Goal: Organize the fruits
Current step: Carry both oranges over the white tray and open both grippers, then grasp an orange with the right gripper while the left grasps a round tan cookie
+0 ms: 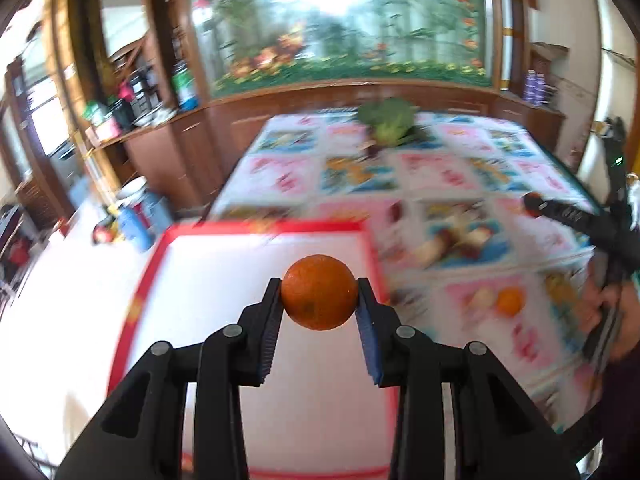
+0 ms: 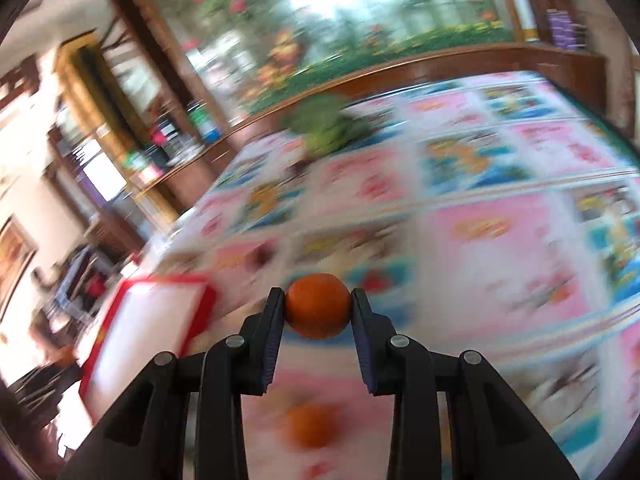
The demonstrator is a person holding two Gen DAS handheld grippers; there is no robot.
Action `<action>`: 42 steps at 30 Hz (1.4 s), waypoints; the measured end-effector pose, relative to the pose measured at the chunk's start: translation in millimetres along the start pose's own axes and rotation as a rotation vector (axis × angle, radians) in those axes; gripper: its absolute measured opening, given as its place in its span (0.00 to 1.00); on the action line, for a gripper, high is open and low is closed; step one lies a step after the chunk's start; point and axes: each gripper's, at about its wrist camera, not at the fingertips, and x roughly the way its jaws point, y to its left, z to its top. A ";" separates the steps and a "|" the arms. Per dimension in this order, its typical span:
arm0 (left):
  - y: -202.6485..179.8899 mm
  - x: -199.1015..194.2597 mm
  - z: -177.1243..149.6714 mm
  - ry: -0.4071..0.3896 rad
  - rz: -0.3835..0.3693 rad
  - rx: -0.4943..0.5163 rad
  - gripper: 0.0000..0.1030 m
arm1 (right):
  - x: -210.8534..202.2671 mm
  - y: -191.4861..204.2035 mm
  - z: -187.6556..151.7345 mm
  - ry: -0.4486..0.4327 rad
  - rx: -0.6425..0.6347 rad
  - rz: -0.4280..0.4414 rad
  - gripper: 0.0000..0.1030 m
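Beyond both sets of fingers, a long table (image 1: 460,184) under a cloth (image 2: 480,240) of pink, blue and white squares printed with fruit pictures; lettering in the squares too blurred to read. Behind its far edge, a wall mural (image 1: 340,20) of green foliage with red and orange flowers, framed by wooden shelving (image 1: 132,92) carrying bottles and boxes whose labels cannot be made out. Directly under and ahead of the left fingers, a white tray (image 1: 224,280) with a red rim, lying at the table's near left corner; seen from the right wrist, off to the left of the fingers. Far ahead of both, near the table's far edge, a green leafy vegetable (image 1: 386,120), smeared by motion. To the right of the left fingers, the right gripper (image 1: 536,204) reaching in, black, held in a hand (image 1: 604,304). Left gripper (image 1: 319,296) closed on an orange (image 1: 319,292), pinched at the fingertips and held above the tray's white floor. Right gripper (image 2: 318,308) likewise clamped on a second orange (image 2: 318,306), carried above the cloth. Below the right fingers, a third orange (image 2: 312,426) lying on a pink square of the cloth, clear of both grippers.
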 end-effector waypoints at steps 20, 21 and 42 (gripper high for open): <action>91.7 36.1 -66.3 0.144 0.125 -0.151 0.37 | 62.2 162.5 -90.8 0.310 -0.322 0.212 0.33; 92.8 36.6 -67.7 0.147 0.126 -0.153 0.37 | 61.7 163.7 -90.6 0.303 -0.339 0.194 0.34; 100.0 -17.9 -60.5 -0.035 0.227 -0.128 0.71 | 53.7 93.5 -51.7 0.237 -0.023 0.265 0.70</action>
